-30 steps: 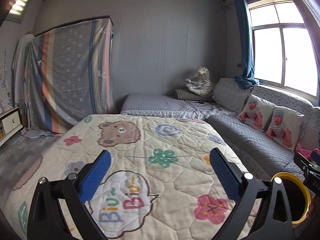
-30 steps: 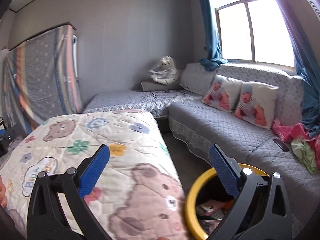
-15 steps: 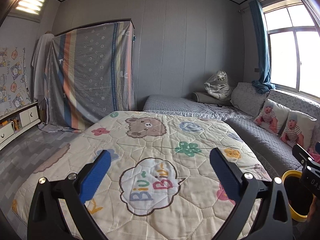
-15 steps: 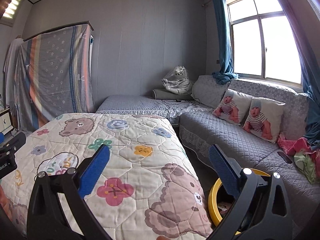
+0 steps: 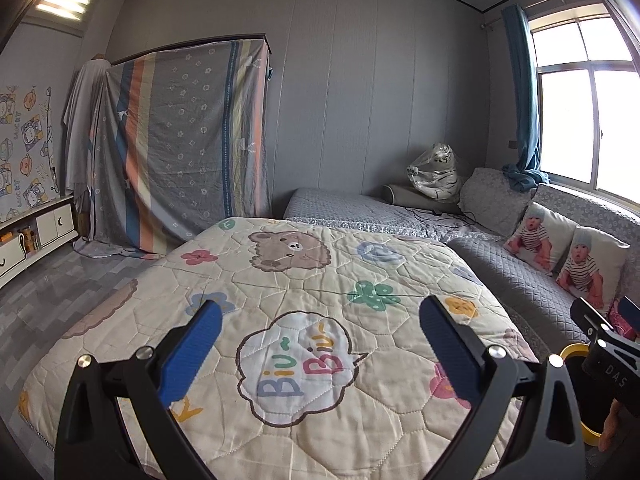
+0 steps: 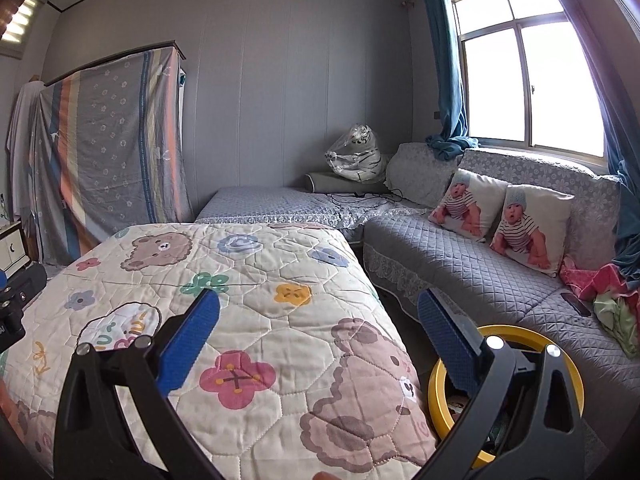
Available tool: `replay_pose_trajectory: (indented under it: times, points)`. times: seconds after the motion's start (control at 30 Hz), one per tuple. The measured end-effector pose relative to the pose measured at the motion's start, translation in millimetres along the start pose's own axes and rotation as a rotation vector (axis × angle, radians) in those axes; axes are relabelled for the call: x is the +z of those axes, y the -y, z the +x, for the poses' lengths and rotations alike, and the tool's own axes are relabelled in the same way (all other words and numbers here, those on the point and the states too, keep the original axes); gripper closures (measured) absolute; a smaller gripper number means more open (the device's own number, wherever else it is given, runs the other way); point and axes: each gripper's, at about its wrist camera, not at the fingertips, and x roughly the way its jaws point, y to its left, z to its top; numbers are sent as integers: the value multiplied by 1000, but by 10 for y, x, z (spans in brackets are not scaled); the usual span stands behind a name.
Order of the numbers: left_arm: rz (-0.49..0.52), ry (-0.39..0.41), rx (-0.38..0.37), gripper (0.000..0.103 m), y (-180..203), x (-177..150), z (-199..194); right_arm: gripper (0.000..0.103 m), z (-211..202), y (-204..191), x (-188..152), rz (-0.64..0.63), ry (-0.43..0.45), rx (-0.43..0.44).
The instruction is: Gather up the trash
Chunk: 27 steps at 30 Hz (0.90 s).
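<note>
Both grippers hang open and empty over the quilt (image 5: 320, 288). The yellow-rimmed bin (image 6: 568, 364) sits low beside the right gripper (image 6: 318, 332), far closer than the left gripper (image 5: 320, 344); no trash shows.

A: What words can you read?

B: "Biu~ Biu~" in a white cloud on the quilt (image 5: 304, 308). There is a yellow "Y" by its edge too.

A: Anything else?

B: "DAS" on the black right tongs (image 5: 612, 356). The wall cloth (image 5: 24, 152) has tiny letters, too small to read.
</note>
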Motion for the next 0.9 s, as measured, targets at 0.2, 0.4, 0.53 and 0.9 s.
replay_pose_trajectory:
  times: [0.2,0.4,0.53,0.9]
  points:
    - [3,8,1,8,-6,4,-1,8,-16,-26,-10,-7,23,-3]
    - [11,12,-3,8,38,24,-2,8,-2,-26,-17,-2,18,5]
    - [17,11,-4,8,47,3,3,8,1,-20,-23,1,16,6]
    - [14,5,-6,8,50,-7,33,8,33,-47,-65,0,4,12]
